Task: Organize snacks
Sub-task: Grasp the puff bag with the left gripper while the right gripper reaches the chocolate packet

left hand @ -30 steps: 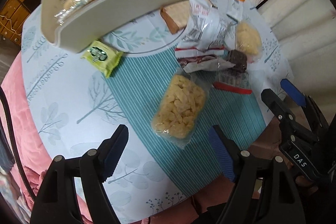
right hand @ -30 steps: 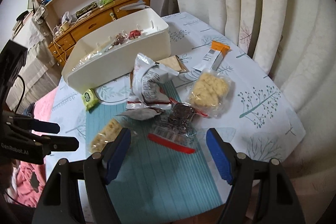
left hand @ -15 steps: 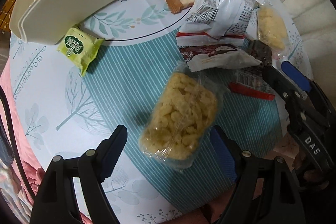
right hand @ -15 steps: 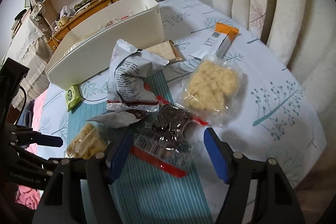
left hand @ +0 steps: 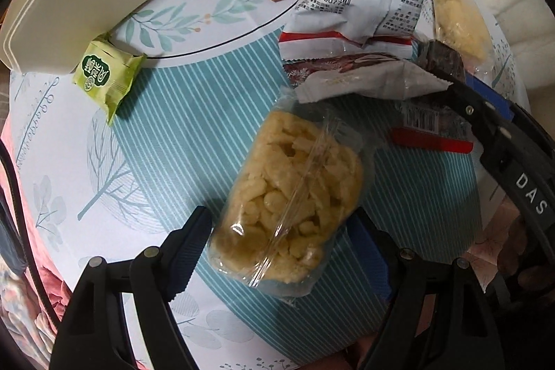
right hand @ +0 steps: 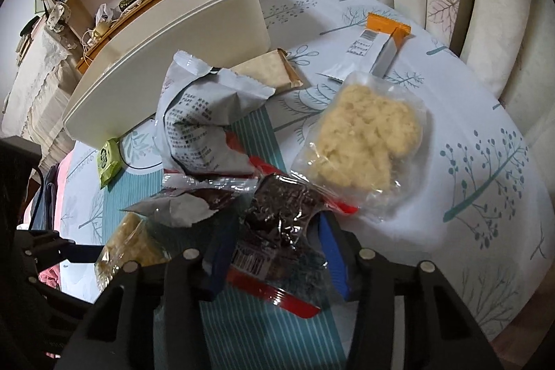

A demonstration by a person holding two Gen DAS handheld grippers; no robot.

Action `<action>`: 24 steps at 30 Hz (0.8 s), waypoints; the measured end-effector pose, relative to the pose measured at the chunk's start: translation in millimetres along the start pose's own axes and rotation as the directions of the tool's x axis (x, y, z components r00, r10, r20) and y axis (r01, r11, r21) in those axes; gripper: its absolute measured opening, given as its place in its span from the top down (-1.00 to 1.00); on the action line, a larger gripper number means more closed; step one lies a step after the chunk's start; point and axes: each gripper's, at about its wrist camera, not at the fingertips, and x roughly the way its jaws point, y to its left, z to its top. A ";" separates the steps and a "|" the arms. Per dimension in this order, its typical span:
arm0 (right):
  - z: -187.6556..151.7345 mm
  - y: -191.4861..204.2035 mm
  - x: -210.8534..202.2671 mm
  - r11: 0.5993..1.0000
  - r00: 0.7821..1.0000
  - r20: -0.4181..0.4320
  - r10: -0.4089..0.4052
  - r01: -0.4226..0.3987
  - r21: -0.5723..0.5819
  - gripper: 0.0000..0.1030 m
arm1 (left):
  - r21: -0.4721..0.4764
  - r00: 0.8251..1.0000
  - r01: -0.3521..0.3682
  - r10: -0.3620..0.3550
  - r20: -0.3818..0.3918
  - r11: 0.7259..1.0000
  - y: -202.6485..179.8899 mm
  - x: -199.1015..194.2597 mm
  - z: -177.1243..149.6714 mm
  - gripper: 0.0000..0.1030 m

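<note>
A clear bag of yellow puffed snack (left hand: pixel 291 196) lies on the striped teal part of the tablecloth. My left gripper (left hand: pixel 277 231) stands open straight above it, one finger on each side of the bag's near end, not pressing it. A clear bag of dark snack with a red strip (right hand: pixel 277 224) is bunched between the fingers of my right gripper (right hand: pixel 277 248), whose jaws are closing on it with the pads at its sides. The right gripper's fingers (left hand: pixel 485 127) also show in the left wrist view. The white bin (right hand: pixel 173 58) stands behind the pile.
A printed white bag (right hand: pixel 201 123), a dark red wrapper (right hand: pixel 187 200), a brown-edged wafer pack (right hand: pixel 267 71), an orange and white bar (right hand: pixel 378 47), a second yellow snack bag (right hand: pixel 367 141) and a small green packet (left hand: pixel 107 71) lie around. Curtains hang past the round table's far right edge.
Both grippers came down toward the table. The left one now straddles the yellow puffed bag. The right jaws narrowed around the dark snack bag, which has bunched up.
</note>
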 end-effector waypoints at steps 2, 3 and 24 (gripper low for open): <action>2.1 -0.5 0.7 1.000 1.000 -0.001 -0.002 0.002 -0.006 0.15 | 0.016 1.000 -0.017 0.017 0.001 1.000 -3.8 0.4 1.8 -0.51; 2.8 -0.2 0.9 1.000 1.000 -0.003 -0.002 0.002 -0.011 0.15 | 0.023 1.000 -0.023 0.023 0.001 0.999 -5.7 0.2 3.2 -0.47; 2.5 2.6 -6.9 0.999 0.999 -0.027 0.018 -0.019 -0.026 0.54 | 0.020 0.999 0.021 -0.022 0.041 1.000 7.6 -16.5 0.4 -0.16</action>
